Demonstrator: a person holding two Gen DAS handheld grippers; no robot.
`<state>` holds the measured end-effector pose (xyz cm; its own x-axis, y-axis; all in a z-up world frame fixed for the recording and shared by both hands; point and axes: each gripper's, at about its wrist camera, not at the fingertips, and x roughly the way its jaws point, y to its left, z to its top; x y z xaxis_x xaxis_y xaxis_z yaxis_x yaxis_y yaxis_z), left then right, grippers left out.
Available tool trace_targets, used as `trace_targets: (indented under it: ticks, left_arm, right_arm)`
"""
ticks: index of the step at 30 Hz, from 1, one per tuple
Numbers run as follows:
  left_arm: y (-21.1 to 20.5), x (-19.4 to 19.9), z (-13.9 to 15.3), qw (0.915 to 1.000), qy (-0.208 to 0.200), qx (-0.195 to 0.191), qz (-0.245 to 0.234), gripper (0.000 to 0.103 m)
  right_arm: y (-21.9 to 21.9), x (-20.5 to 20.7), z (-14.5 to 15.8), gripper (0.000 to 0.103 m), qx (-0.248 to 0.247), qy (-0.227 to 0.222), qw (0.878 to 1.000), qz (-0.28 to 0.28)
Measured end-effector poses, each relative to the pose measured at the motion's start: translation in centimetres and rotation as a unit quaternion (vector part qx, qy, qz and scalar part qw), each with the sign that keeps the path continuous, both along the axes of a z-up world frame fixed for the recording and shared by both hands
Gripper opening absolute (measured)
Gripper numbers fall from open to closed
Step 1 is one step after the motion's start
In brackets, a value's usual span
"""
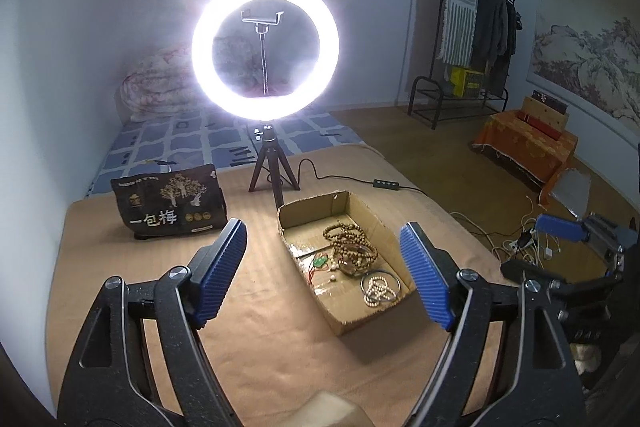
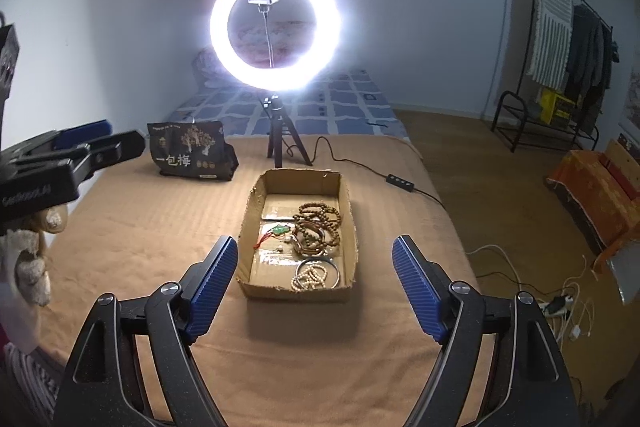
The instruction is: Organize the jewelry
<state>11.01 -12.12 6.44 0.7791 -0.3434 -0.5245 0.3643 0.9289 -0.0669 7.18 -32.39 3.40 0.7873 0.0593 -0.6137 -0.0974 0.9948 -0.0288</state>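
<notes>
The box [image 2: 347, 227] sits on the tan-covered bed [image 2: 140, 235], just in front of the ring light [image 2: 276, 27]. Inside it lie a heap of brown beads [image 2: 320, 227], a green pendant [image 2: 280, 229] on red cord beside them, and nearer the box's front wall a pale bead bracelet [image 2: 310, 277] inside a metal bangle [image 2: 338, 273]. Both the left gripper [image 1: 320, 275] and the right gripper [image 2: 312, 287] hang above the box with jaws apart, holding nothing. The bead strands look light, limp and tangle-prone; I'd pinch one loop. The bangle seems stiff and slippery, best taken across its rim.
</notes>
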Motion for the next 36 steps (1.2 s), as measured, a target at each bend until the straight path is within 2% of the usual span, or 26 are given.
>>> trace_targets:
  ticks: [4,11,13,21,27,36]
  left_arm:
    - [0.4,-2.3,0.0,0.9999,-0.011,0.008,0.000,0.092]
    - [1.1,-4.7,-0.3,0.9998,-0.016,0.008,0.004,0.098]
    - [1.0,-5.1,-0.5,0.9996,-0.021,0.014,0.007,0.102]
    - [1.1,-5.6,-0.8,0.9997,-0.018,0.010,0.015,0.103]
    - [0.9,-5.2,-1.1,0.9997,-0.007,0.017,0.017,0.103]
    - [0.6,-5.2,-1.4,0.9996,-0.014,0.023,0.009,0.103]
  right_arm:
    - [0.0,-1.4,0.6,0.081,0.002,-0.011,1.000,-0.010]
    - [0.1,-2.6,0.4,0.081,-0.002,-0.036,0.999,-0.031]
    - [0.1,-2.9,0.4,0.081,-0.004,-0.044,0.998,-0.036]
    - [-0.3,-3.2,0.2,0.081,-0.009,-0.059,0.997,-0.046]
    - [-0.7,-2.9,-0.2,0.081,-0.006,-0.046,0.998,-0.051]
    - [-0.4,-2.7,-0.2,0.081,-0.009,-0.046,0.998,-0.049]
